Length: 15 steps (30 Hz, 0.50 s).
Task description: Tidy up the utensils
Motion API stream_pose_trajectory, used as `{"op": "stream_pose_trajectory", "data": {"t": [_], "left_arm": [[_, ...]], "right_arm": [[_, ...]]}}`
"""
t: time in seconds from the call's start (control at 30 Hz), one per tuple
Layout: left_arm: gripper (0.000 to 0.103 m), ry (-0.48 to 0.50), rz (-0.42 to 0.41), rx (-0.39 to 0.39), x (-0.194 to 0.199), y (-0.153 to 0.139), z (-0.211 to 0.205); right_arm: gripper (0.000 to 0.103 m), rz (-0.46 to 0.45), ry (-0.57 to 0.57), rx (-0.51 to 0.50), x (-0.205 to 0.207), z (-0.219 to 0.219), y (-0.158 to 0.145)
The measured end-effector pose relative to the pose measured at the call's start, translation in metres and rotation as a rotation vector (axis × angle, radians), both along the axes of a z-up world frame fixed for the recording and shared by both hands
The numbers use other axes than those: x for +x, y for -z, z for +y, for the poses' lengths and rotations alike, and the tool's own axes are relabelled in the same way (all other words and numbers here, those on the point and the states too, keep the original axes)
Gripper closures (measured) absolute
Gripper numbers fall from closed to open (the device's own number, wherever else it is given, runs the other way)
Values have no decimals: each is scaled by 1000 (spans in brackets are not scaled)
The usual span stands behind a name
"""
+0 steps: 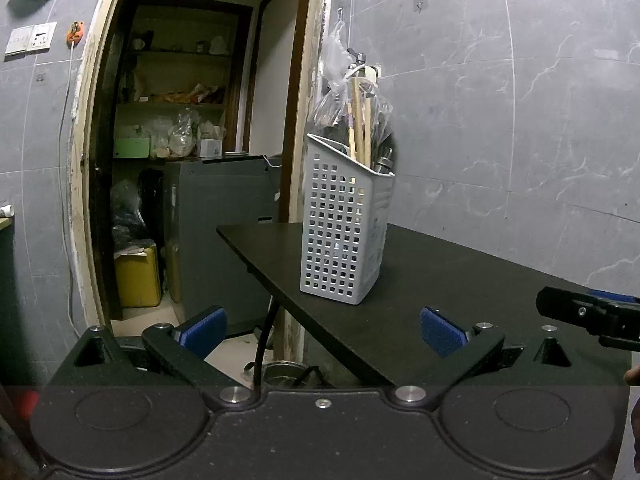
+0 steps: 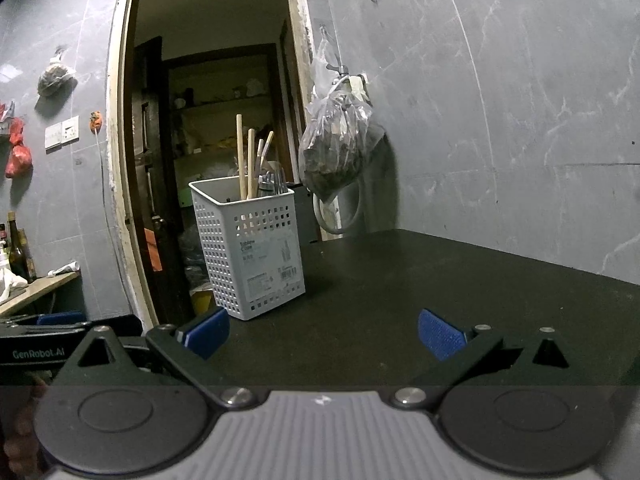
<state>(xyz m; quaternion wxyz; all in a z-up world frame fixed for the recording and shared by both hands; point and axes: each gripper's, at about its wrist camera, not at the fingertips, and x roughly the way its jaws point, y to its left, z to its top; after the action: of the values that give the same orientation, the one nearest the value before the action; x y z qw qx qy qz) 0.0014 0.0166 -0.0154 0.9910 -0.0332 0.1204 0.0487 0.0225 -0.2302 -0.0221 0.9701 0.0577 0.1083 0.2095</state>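
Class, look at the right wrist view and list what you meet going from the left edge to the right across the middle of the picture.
Red bags on the wall → wall switch plate → perforated utensil basket → hanging plastic bag → bare grey wall.

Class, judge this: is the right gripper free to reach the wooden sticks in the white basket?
Probably yes. The right gripper is open, and only bare black table lies between it and the white basket; the wooden sticks stand above its rim.
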Motion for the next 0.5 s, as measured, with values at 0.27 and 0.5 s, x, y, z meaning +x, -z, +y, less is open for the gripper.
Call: {"op": "stream_pose_trajectory", "data": {"t": [0.27,0.5], "left_arm": [[1,-1,3,-4,1,2,2],[1,-1,6,-6,1,2,2]], "right_arm": [[0,7,-2,1,1,1,2],[0,9,-3,0,1,2,3]]}}
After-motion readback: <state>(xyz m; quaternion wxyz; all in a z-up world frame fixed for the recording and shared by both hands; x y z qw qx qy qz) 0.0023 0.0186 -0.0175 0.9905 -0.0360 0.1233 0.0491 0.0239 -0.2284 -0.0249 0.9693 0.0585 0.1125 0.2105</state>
